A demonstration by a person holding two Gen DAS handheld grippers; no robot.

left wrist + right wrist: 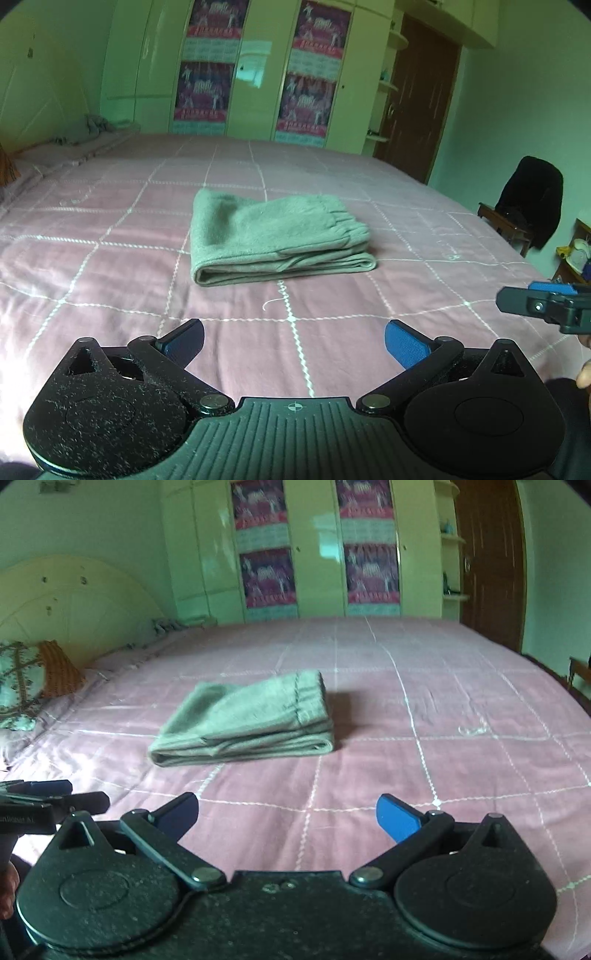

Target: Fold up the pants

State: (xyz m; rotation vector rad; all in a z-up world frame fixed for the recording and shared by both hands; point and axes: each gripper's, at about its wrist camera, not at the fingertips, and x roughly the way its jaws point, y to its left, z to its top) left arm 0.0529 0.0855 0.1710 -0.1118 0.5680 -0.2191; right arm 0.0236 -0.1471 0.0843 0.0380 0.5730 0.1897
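The folded grey fleece pants [275, 242] sat about mid-bed on the pink checked bedspread [110, 221]. Behind the pants stood the cream wardrobe [255, 66], brown wooden door [421, 96] to its right. The patterned pillow [18, 683] lay left of the pants, the wooden chair draped in dark clothing [524, 206] right.

Fuzzy matt fleece pants [277, 240], soft quilted cloth bedspread [110, 280], glossy wardrobe doors [255, 74], dark wooden door [421, 96]

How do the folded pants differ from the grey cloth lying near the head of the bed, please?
The folded pants lie mid-bed in a neat flat stack; the grey cloth sits crumpled at the far edge, by the wardrobe. The pants look larger in view; the cloth small and distant. Both are greyish fabric on the pink bedspread.
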